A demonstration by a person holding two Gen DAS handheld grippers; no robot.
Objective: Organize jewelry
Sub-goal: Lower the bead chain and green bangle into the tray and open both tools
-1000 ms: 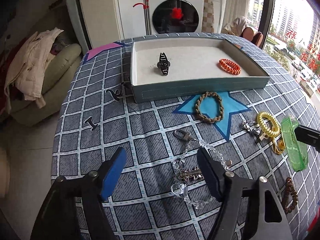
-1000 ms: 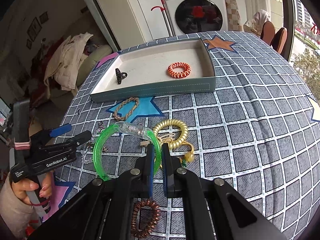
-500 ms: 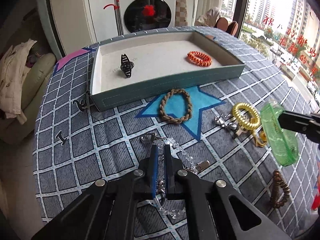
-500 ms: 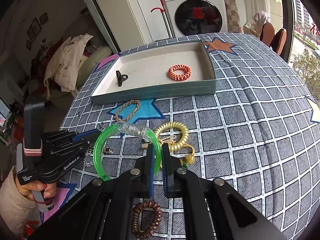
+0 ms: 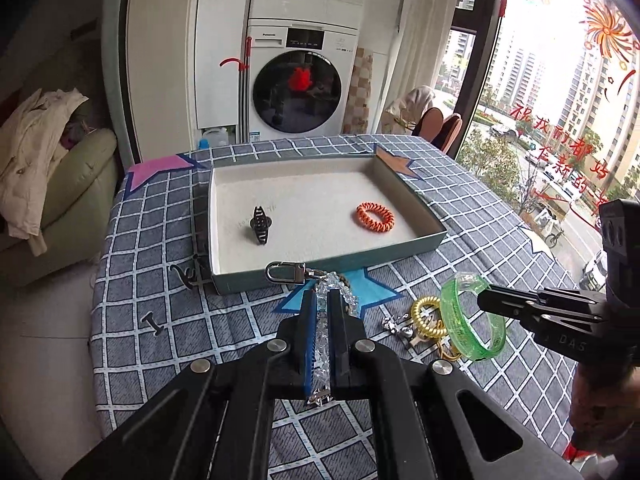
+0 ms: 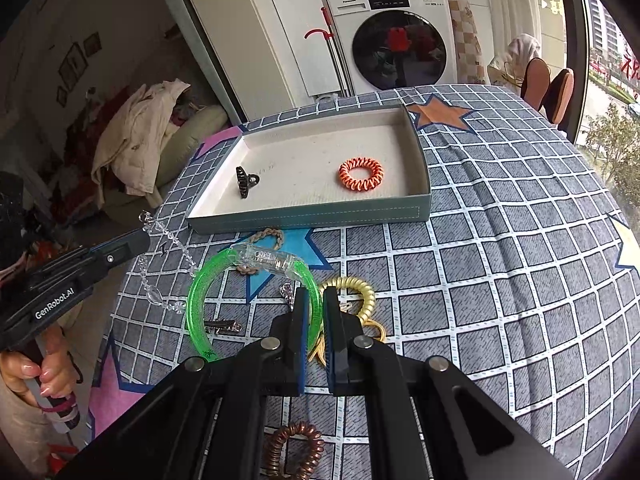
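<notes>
We had the left claw (image 5: pixel 323 312) clamped on the crystal bead chain (image 5: pixel 322 338), which hung off the worktop (image 6: pixel 500 264) in a slack loop with its silver clasp (image 5: pixel 285 272) poking out past the tips, in front of the tray (image 5: pixel 320 278). The right claw (image 6: pixel 316 312) was pinched on the green bangle (image 6: pixel 204 300), held up above the gold coil tie (image 6: pixel 360 286).

We judged the chain light but limp and slippery: it would swing, snag and slide through the pads, so a grip near its middle, with both ends dangling evenly, seemed safest. The beads looked brittle, so we reckoned it should be lowered rather than dropped. The bangle we took for stiff, light plastic; a pinch across its rim holds it, though it may pivot. The clear section looked like the weak point, best avoided.

The tray already held an orange coil tie (image 5: pixel 375 217) and a black hair clip (image 5: pixel 260 224), well apart.
</notes>
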